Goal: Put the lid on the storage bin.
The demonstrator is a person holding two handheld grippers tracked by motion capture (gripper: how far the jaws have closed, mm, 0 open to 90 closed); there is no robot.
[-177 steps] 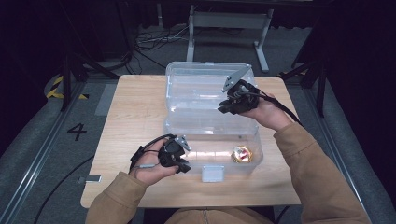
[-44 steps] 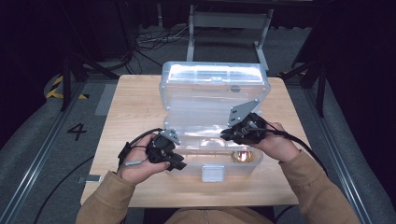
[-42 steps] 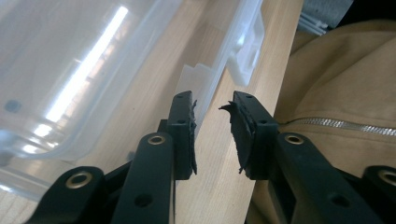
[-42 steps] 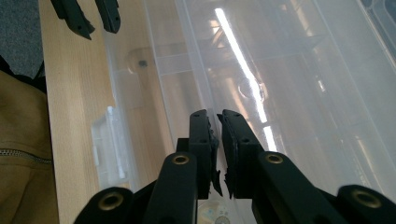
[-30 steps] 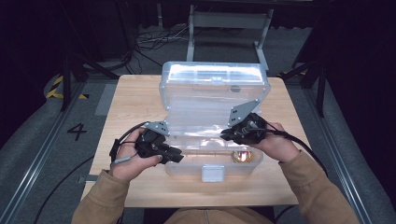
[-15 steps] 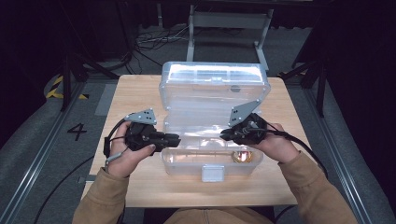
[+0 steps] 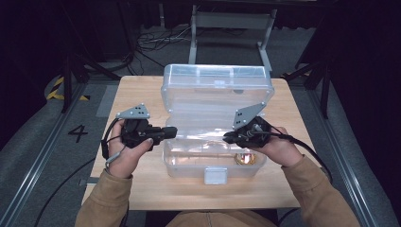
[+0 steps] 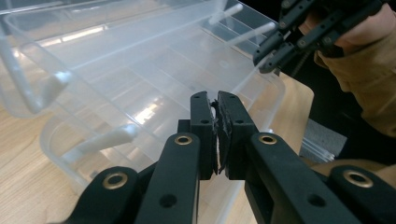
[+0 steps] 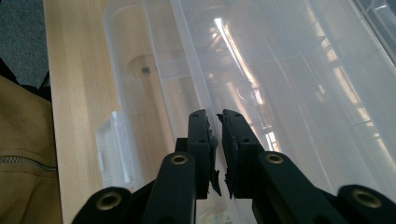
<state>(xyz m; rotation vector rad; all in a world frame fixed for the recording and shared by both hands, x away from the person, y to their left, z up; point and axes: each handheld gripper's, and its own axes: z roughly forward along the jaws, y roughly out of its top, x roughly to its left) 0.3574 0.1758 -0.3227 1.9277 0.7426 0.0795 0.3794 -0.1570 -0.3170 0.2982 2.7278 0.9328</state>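
Observation:
A clear plastic box (image 7: 189, 166) stands mid-table, its clear lid (image 7: 217, 90) tilted half down over it. My right gripper (image 7: 228, 138) is shut on the lid's front rim at the right, and that rim runs in between its jaws (image 9: 215, 116). At the box's left end my left gripper (image 7: 172, 131) points right. Its jaws have just been closing and now stand shut (image 8: 215, 100), with nothing I can make out between the pads. The right gripper (image 8: 268, 63) also shows across the box in the left gripper view. A small coppery round thing (image 7: 245, 158) lies inside at the front right.
The box has a white latch (image 7: 215, 176) on its front wall. The wooden table (image 7: 142, 189) has bare room left of and in front of the box. A metal frame (image 7: 231, 21) and cables lie on the floor beyond.
The lid has come down from upright to half shut. My left gripper moved from the box's front to its left end, turned toward it, and closed. The right gripper has held still lately.

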